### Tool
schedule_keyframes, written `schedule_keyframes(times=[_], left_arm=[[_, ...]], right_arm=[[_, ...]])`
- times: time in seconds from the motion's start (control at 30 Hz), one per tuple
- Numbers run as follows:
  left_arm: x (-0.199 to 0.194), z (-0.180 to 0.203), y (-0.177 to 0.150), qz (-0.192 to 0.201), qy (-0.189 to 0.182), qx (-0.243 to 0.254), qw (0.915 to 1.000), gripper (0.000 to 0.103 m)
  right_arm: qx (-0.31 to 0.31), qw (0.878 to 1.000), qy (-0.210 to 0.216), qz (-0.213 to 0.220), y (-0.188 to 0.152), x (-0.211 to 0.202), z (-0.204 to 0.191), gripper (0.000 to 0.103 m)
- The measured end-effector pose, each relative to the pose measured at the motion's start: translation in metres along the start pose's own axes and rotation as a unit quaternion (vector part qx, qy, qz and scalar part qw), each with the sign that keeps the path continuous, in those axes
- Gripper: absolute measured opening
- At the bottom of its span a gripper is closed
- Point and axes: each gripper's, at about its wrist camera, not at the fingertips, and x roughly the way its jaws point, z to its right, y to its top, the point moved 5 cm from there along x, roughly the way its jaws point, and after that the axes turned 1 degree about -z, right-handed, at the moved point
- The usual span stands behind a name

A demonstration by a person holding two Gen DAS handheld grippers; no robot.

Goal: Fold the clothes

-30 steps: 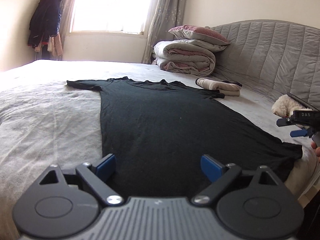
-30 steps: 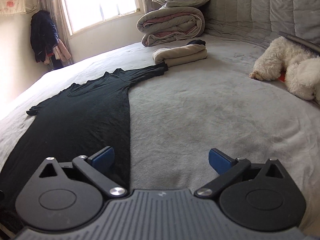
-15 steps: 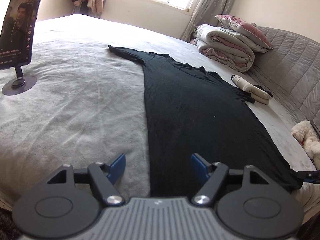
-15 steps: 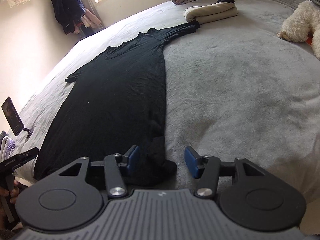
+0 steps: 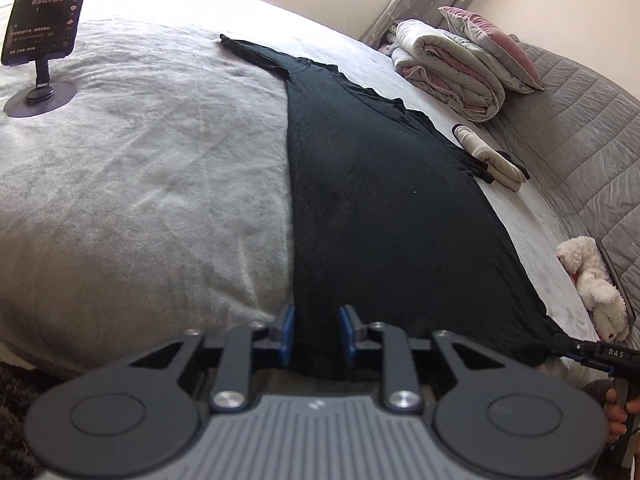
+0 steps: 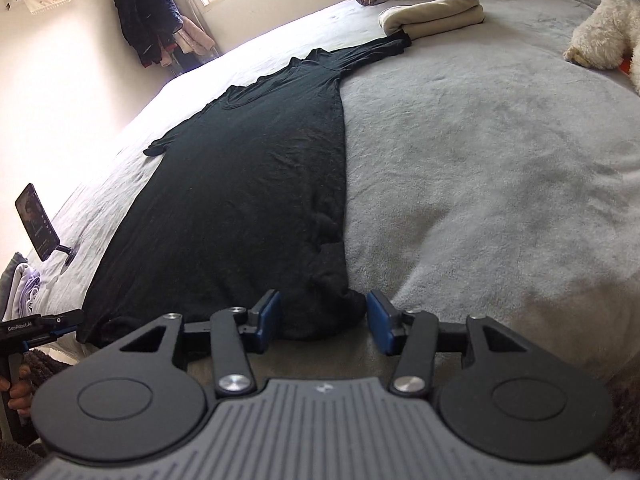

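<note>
You have 1 black dress (image 5: 384,208) flat on the bed (image 5: 140,168), hem at its near edge. Since a second ago your left gripper (image 5: 316,334) clamped 1 hem corner; your right gripper (image 6: 324,320) jaws are closing around the other, pads not yet pressing

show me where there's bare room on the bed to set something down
Widest bare blanket: between the black dress and the phone stand. Also free: between the dress and the plush toy. Crowded by the folded beige clothes at the sleeve.
</note>
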Motion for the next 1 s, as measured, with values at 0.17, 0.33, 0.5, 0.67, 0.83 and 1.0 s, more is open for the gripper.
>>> schedule_keyframes(times=[0.17,0.33,0.5,0.67,0.83,1.0], left_arm=[[-0.018,0.004,0.004,0.018,-0.014,-0.006,0.9997,0.001],[-0.020,0.007,0.007,0.017,0.001,0.008,0.9998,0.001],[-0.001,-0.003,-0.003,0.003,0.030,0.018,0.9994,0.002],[-0.014,-0.001,0.001,0.036,0.028,0.040,0.9982,0.015],[-0.029,0.024,0.002,0.087,-0.002,0.087,0.9923,0.025],[-0.015,0.067,-0.008,0.079,-0.036,0.162,0.9830,0.032]], right_arm=[[0.040,0.999,0.001,0.009,0.008,-0.021,0.002,0.004],[0.037,0.999,-0.012,0.004,0.012,-0.028,0.000,0.004],[0.016,0.997,-0.069,-0.016,-0.001,0.000,0.009,0.005],[-0.016,0.996,-0.089,0.017,0.000,-0.011,0.000,0.017],[-0.088,0.986,-0.121,0.070,0.002,-0.024,-0.027,0.046],[-0.184,0.975,-0.086,0.090,-0.009,-0.018,-0.074,0.047]])
